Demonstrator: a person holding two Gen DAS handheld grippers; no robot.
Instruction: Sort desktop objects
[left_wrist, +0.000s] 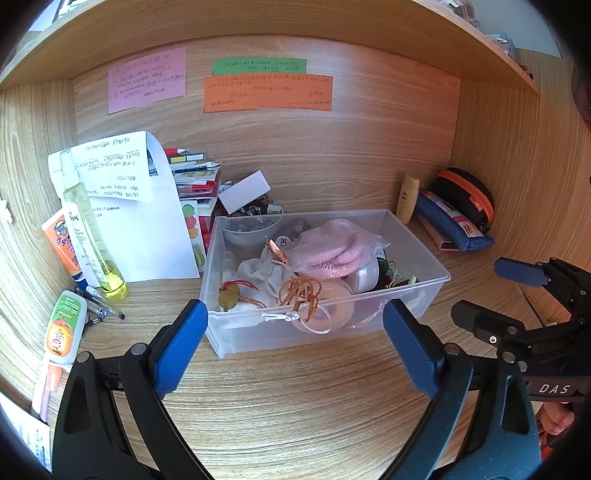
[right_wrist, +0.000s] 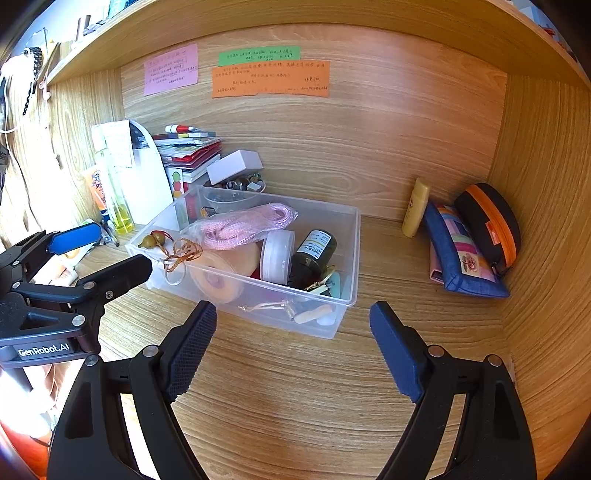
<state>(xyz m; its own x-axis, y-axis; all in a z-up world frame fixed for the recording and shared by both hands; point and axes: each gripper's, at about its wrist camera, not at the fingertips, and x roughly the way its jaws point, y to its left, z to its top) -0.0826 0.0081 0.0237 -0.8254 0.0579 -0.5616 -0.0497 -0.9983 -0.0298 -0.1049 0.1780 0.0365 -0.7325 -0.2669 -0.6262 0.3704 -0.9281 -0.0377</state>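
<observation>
A clear plastic box is set on the wood-grain worktop, near the middle of a wooden alcove. It is filled with small items: a pink cord in a thin bag, a roll of white tape, a dark glass bottle with a printed label, a gourd-shaped charm on braided orange string, and white cloth.

The left gripper is held just before the near wall of the box, its blue ribbed fingers spread wide with nothing between them. The right gripper is seen near the box's right front corner, its dark textured fingers likewise wide apart and empty.

To the left of the box, a tall slim bottle of yellow liquid, an orange tube, white papers and a stack of books are crowded against the side wall. A white carton is seen behind the box.

In the right corner, a pale yellow tube stands upright beside a blue fabric pouch and a black oval case with an orange zip, both leaning against the side wall.

Pink, green and orange paper notes are stuck to the back panel.
</observation>
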